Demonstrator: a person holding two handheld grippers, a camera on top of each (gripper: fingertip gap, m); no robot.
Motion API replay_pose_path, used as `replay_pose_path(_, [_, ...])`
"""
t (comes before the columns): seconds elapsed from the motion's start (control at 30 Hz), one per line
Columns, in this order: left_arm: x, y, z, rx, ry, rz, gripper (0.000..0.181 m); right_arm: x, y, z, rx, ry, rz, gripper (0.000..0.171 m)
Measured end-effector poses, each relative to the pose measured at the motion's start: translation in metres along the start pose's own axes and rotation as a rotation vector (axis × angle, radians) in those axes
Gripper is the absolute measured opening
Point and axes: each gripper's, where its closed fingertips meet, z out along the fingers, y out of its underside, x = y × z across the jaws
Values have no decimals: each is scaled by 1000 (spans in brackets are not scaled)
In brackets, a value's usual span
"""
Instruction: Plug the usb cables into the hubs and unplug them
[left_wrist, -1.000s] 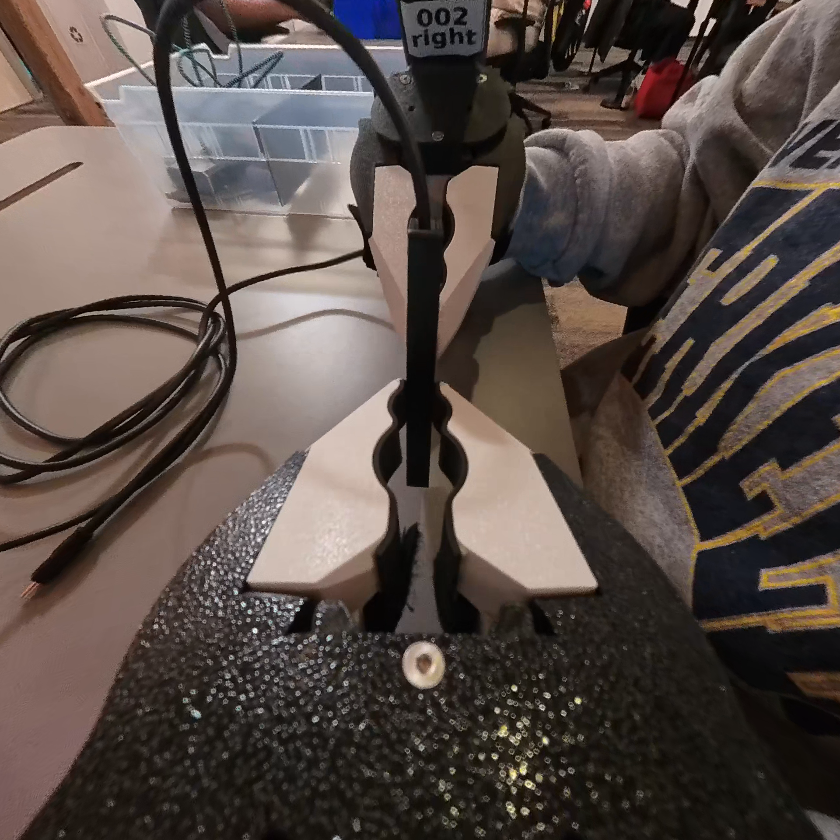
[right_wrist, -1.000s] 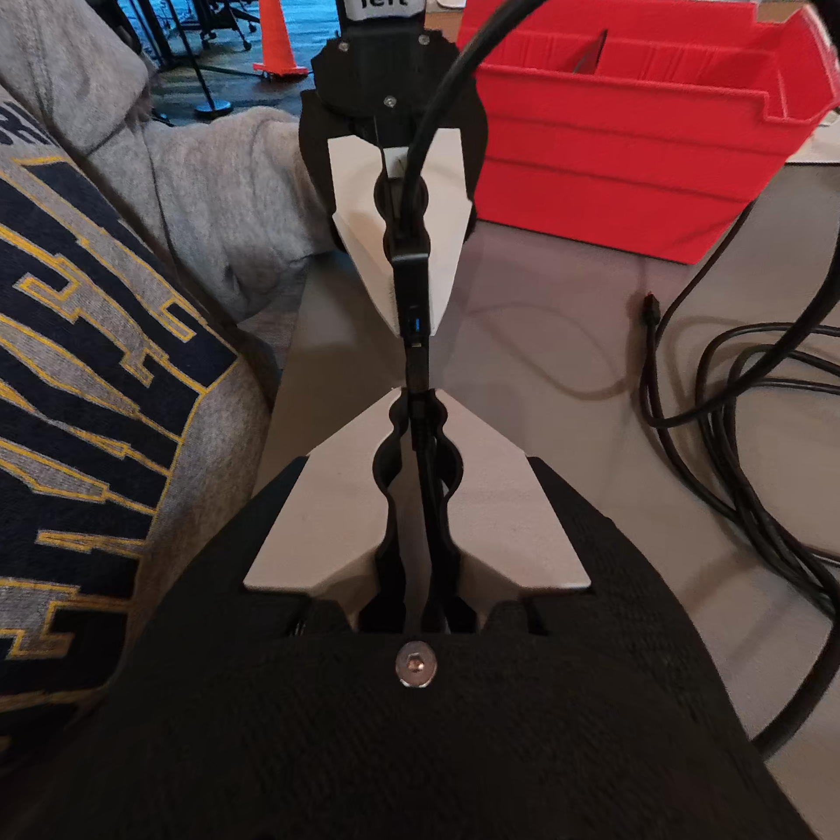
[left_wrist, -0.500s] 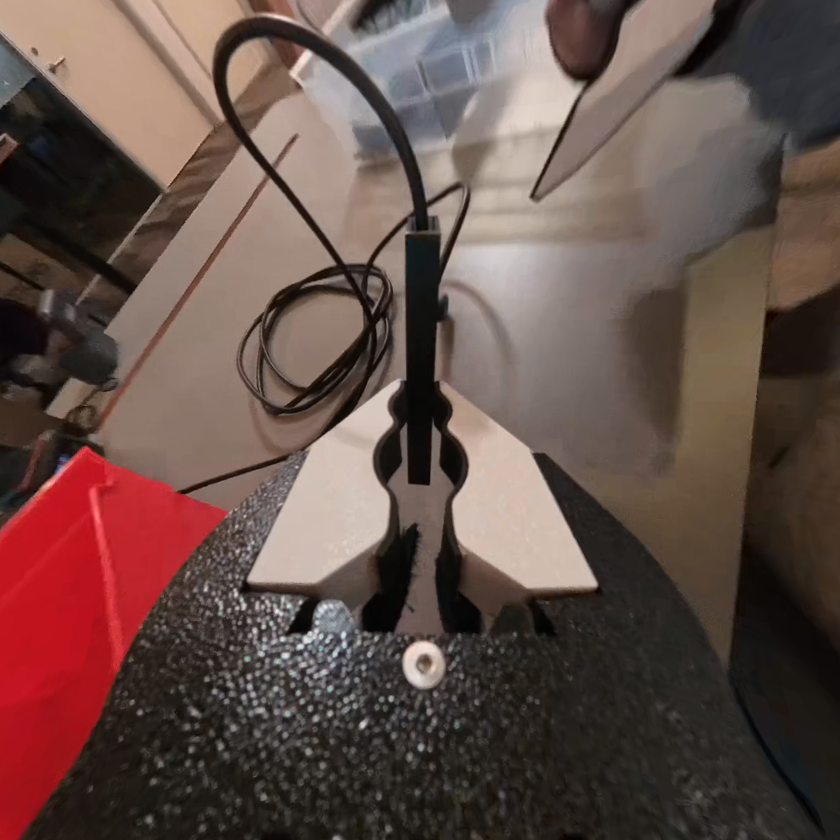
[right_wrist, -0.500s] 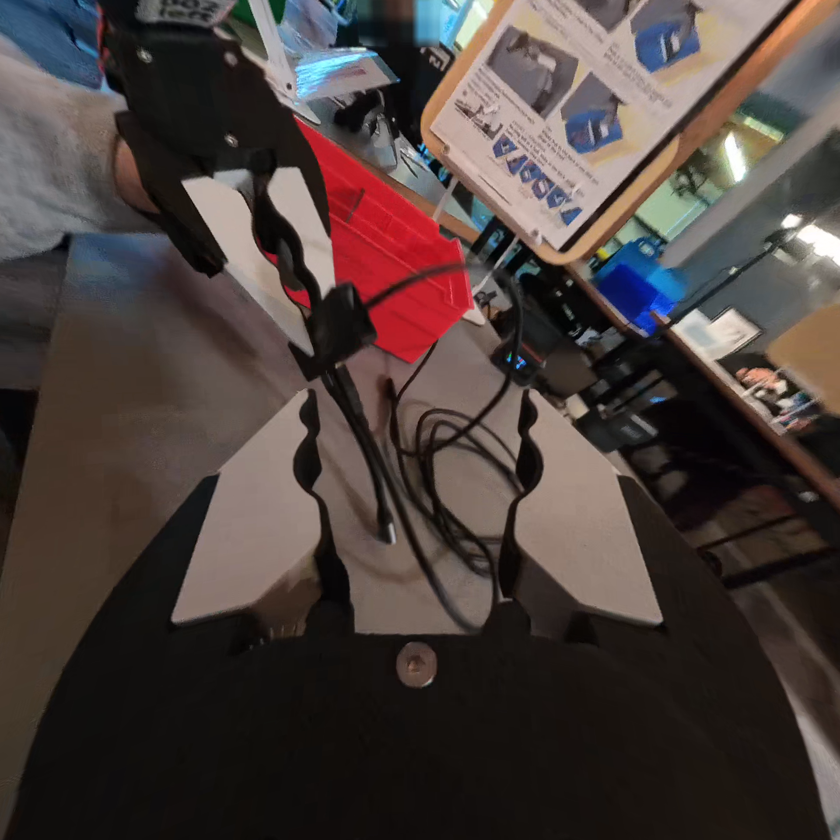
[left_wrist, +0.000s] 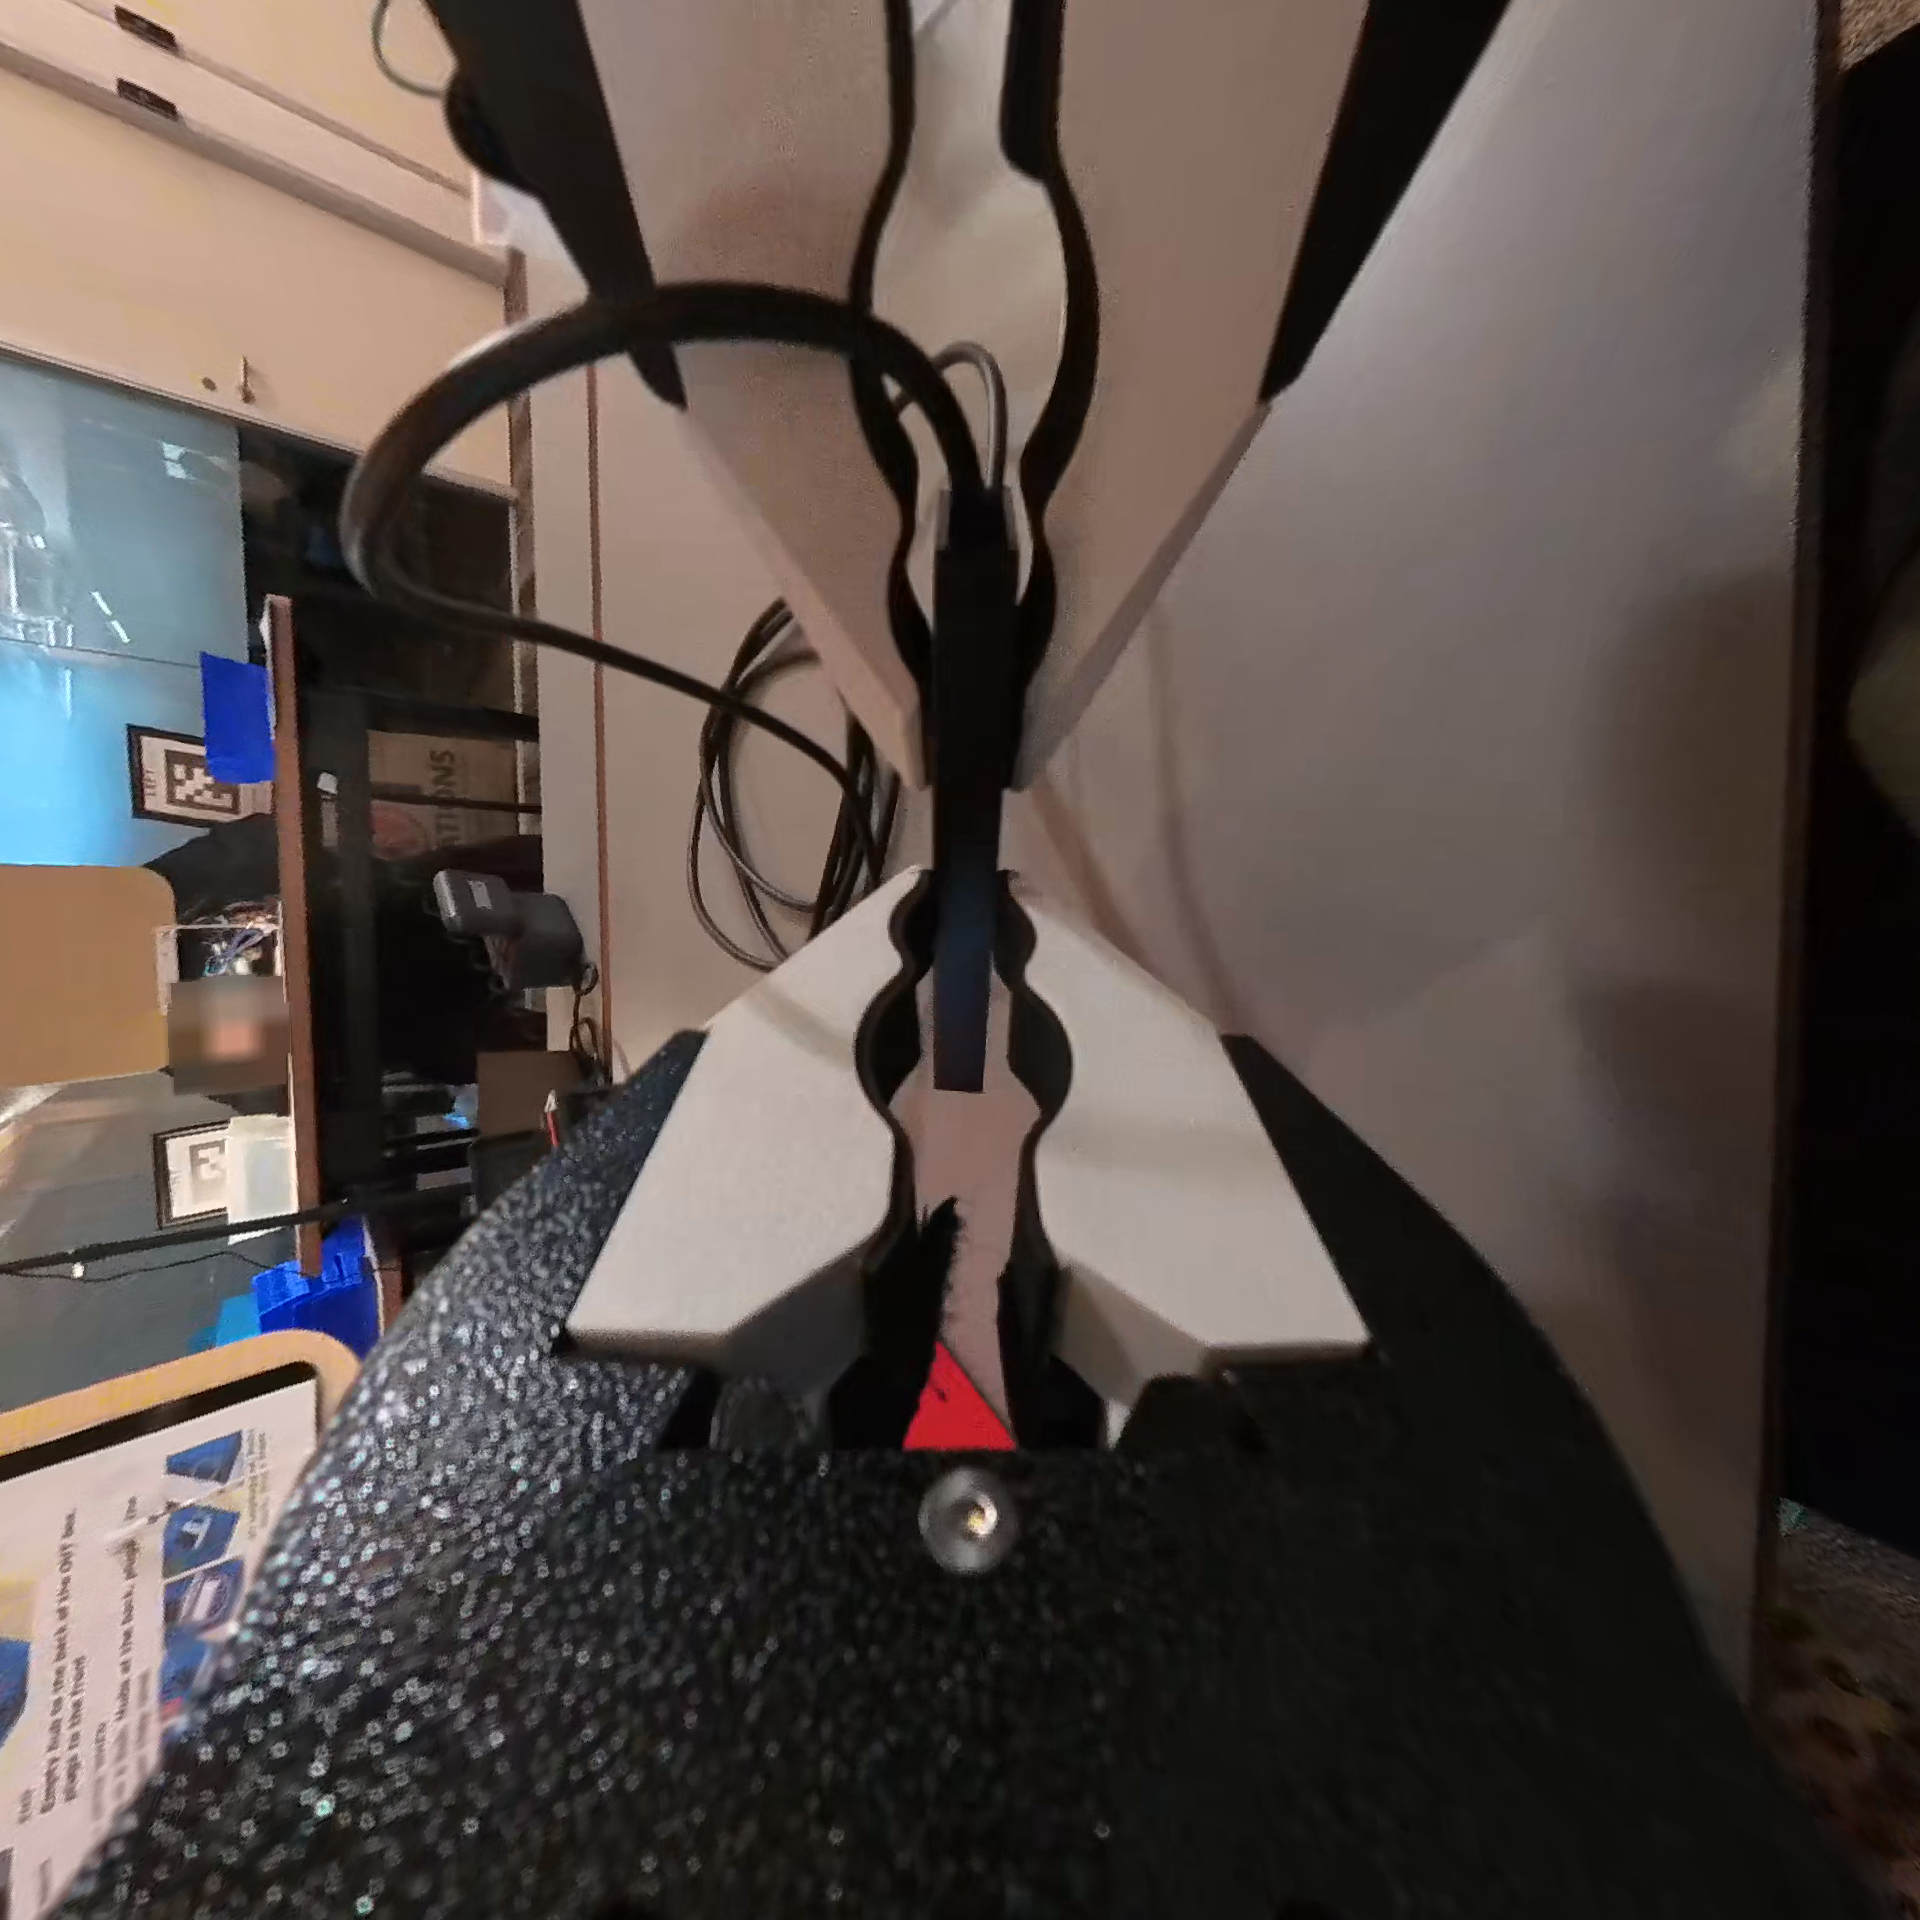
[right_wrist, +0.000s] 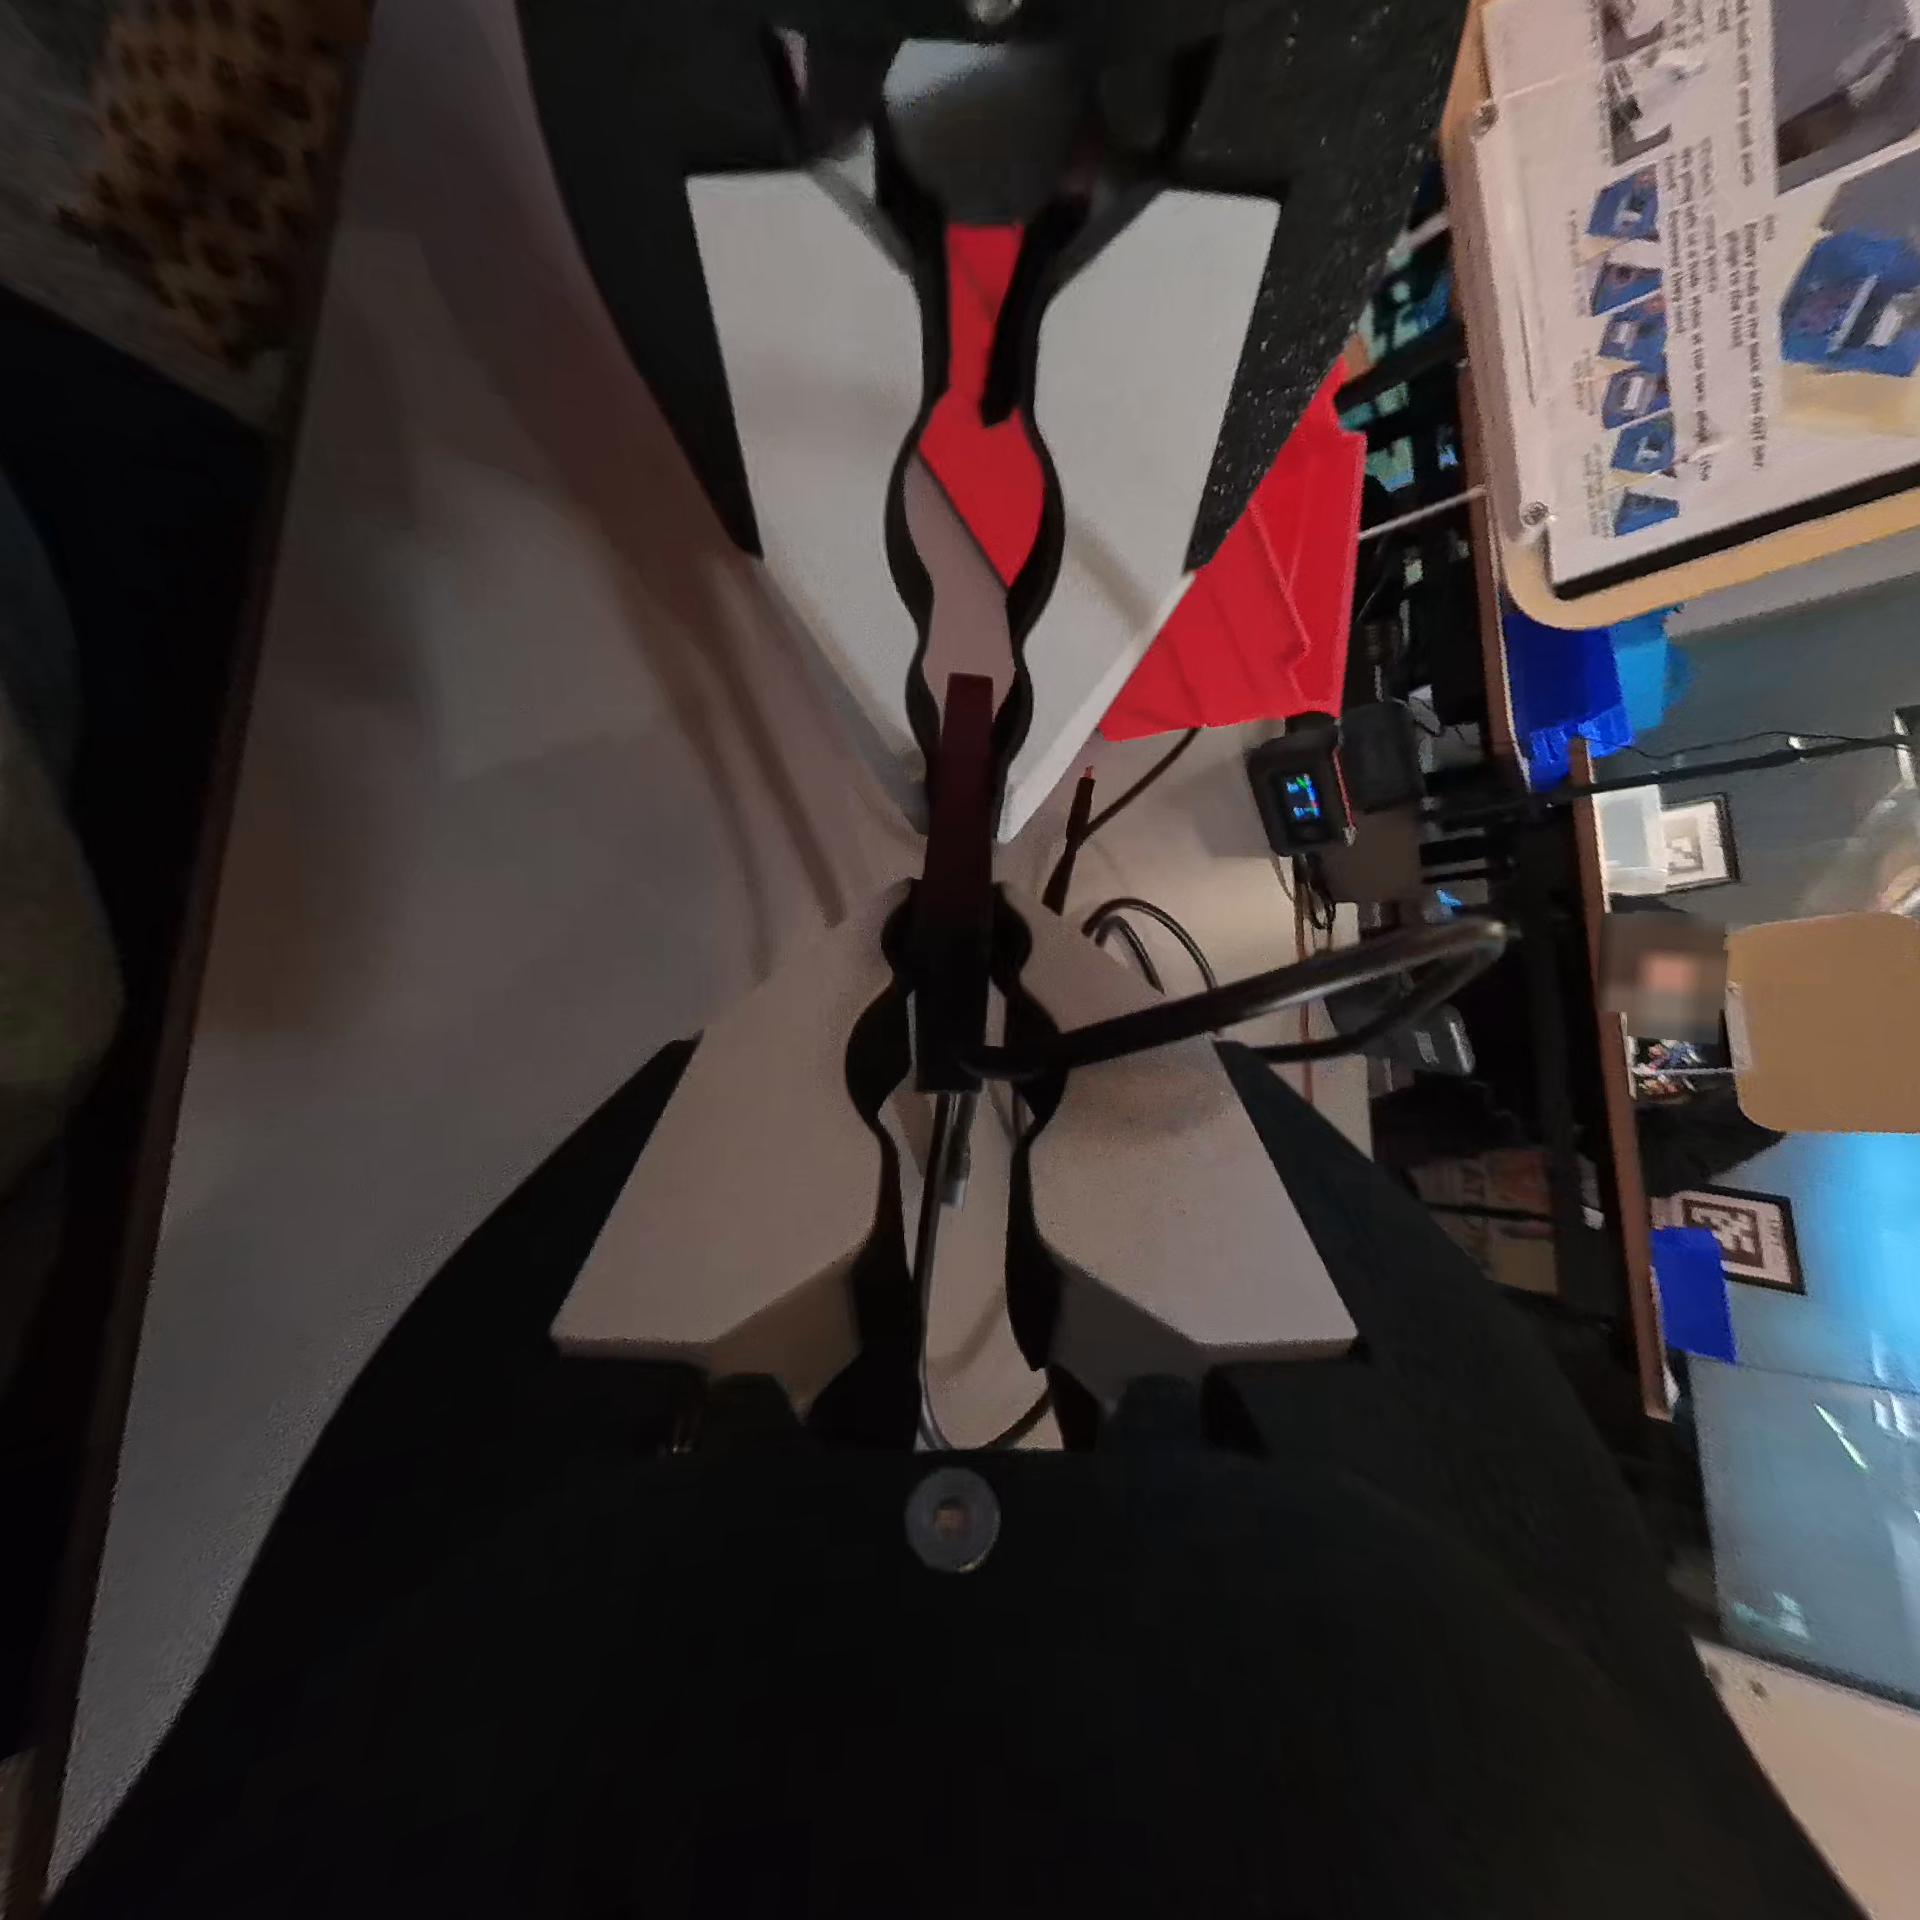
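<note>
A slim black USB hub hangs in the air between my two grippers, which face each other tip to tip. My left gripper is shut on the hub's plain end. My right gripper is closed on the other end of the hub, where its black cable leaves in a loop. That right gripper comes down from the top of the left wrist view. The left gripper comes down from the top of the right wrist view. A loose black USB plug lies on the table.
Both views are rolled sideways, so the grey table looks upright. A coil of black cables lies on it. A red bin, a small device with a lit screen and an instruction board stand beyond.
My right gripper let go of the cable plug and opened half a second ago; now it is closed on the hub's cable end. Both grippers have rolled onto their sides.
</note>
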Motion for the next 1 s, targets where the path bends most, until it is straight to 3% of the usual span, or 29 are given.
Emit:
replay_pose_path(0.03, [-1, 0, -1, 2, -2, -12, 8, 1, 0, 0, -8, 11, -1, 9])
replay_pose_path(0.17, [-27, -14, -16, 158, -100, -178, 13, 25, -2, -18, 3, 51, 24, 9])
replay_pose_path(0.37, [-92, 16, -53, 301, -355, -577, 75, 160, 7, -101, -104, 329, -90, 8])
replay_pose_path(0.53, [-104, 35, -53, 318, -496, -662, 75, 288, -6, -165, -193, 497, -165, 9])
replay_pose_path(0.67, [-91, 37, -30, 319, -498, -685, 74, 365, -23, -195, -278, 571, -248, 9])
replay_pose_path(0.87, [-61, 43, 8, 285, -438, -672, 70, 432, -10, -236, -447, 628, -265, 8])
replay_pose_path(1.0, [-49, 47, 20, 279, -428, -653, 67, 449, 31, -261, -539, 657, -202, 9])
